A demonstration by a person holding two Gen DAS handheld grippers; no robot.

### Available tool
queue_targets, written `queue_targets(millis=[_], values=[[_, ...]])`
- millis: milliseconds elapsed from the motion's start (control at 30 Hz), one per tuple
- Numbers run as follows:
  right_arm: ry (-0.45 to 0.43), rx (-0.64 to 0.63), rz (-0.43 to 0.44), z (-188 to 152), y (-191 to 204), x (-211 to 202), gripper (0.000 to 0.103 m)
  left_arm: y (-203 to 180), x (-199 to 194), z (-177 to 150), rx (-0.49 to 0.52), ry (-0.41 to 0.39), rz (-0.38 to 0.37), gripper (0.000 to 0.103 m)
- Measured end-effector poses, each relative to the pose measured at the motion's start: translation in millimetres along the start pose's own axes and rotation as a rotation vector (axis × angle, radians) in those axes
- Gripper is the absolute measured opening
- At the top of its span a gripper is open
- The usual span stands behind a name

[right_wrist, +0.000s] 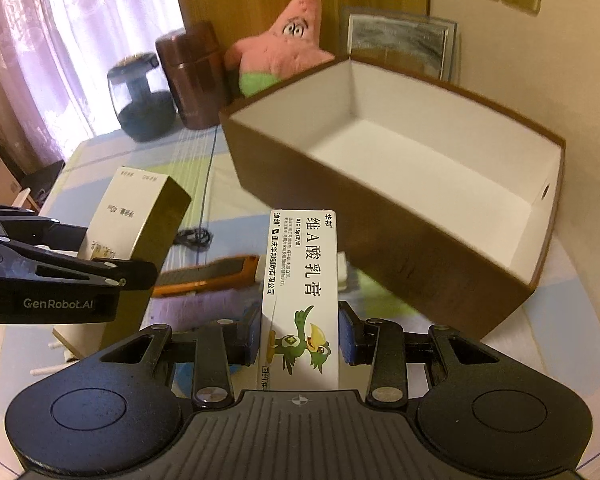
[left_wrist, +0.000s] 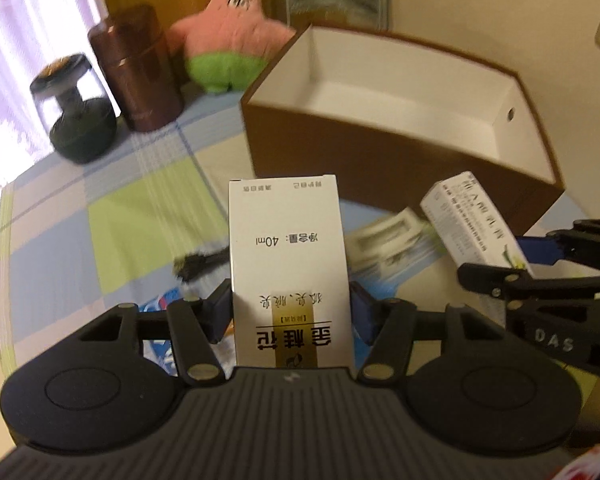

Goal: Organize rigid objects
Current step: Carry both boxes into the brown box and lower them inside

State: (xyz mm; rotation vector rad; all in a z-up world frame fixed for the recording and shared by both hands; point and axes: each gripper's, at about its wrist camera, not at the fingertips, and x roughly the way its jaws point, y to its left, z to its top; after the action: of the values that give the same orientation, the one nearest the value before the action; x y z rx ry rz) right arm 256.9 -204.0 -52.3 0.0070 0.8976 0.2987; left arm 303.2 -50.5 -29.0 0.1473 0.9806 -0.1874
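Note:
My left gripper (left_wrist: 290,312) is shut on a white and gold 40ml carton (left_wrist: 286,256), held above the checked tablecloth; the same carton shows in the right wrist view (right_wrist: 140,216). My right gripper (right_wrist: 299,334) is shut on a slim white ointment carton with a green bird (right_wrist: 302,292), also seen in the left wrist view (left_wrist: 474,220). A brown storage box with a white inside (left_wrist: 400,92) stands open just ahead of both grippers, and is also in the right wrist view (right_wrist: 420,168); nothing shows inside it.
At the back stand a brown canister (right_wrist: 194,76), a dark glass jar (right_wrist: 140,96), a pink star plush (right_wrist: 288,44) and a framed picture (right_wrist: 400,42). On the cloth lie an orange-edged brush (right_wrist: 208,274), a black cable (right_wrist: 194,236) and a small flat box (left_wrist: 388,242).

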Motion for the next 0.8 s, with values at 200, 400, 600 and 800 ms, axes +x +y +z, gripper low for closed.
queue_targets(millis=[200,400,600,800], values=[[-0.051,-0.002,-0.011,14.9,-15.5,-13.8,0.035,-20.6,-7.2,24.9,0.023,-0.052,-0.021,0.056],[-0.093,0.004,-0.033,34.2,-32.0,-21.7,0.035,-39.1,-7.9,57.6,0.044,-0.103,-0.049,0.056],[-0.122,0.016,-0.059,59.6,-56.4,-20.3,0.035,-54.7,-2.2,96.1,0.053,-0.138,-0.069,0.056],[-0.137,0.026,-0.086,86.3,-83.0,-10.3,0.035,-69.6,12.3,131.2,0.059,-0.152,-0.058,0.056]])
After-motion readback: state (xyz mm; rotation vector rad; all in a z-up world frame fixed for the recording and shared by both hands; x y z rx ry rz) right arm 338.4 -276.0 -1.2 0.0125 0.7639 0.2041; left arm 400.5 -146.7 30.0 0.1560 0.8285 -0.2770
